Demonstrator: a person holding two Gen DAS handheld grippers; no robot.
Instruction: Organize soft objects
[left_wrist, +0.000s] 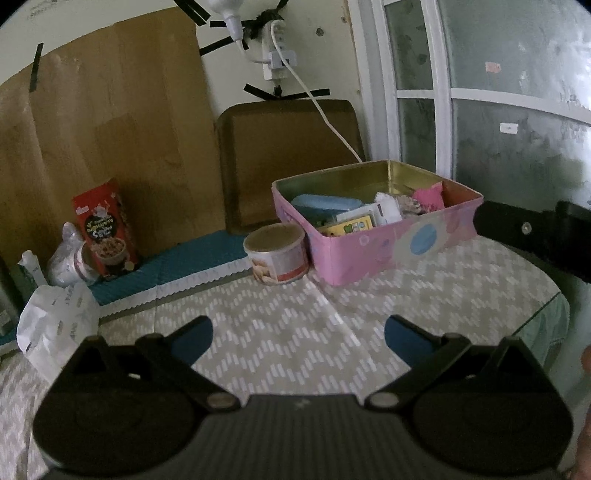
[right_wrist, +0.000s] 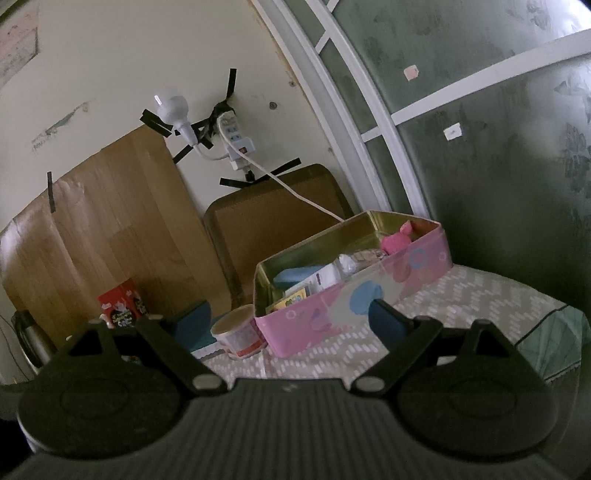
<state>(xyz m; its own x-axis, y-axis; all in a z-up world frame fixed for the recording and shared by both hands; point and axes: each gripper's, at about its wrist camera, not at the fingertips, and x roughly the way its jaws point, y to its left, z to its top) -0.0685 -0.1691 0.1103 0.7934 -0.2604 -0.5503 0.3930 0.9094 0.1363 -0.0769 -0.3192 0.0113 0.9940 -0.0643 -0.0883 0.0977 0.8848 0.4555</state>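
Note:
A pink tin box (left_wrist: 402, 240) stands on the patterned tablecloth, also in the right wrist view (right_wrist: 332, 314). Inside lie a pink soft toy (left_wrist: 428, 195) (right_wrist: 397, 242), a blue case (left_wrist: 325, 203), a yellow card pack (left_wrist: 351, 227) and white packets. My left gripper (left_wrist: 299, 336) is open and empty above the cloth, short of the box. My right gripper (right_wrist: 288, 317) is open and empty, raised in front of the box. Part of the right gripper's black body (left_wrist: 535, 236) shows at the right edge of the left wrist view.
A round can (left_wrist: 277, 254) (right_wrist: 240, 336) stands left of the box. A red snack carton (left_wrist: 105, 229), a crumpled plastic cup and a white bag (left_wrist: 55, 325) sit at the left. A brown tray (left_wrist: 288, 158) leans on the wall. A white cable hangs to the box.

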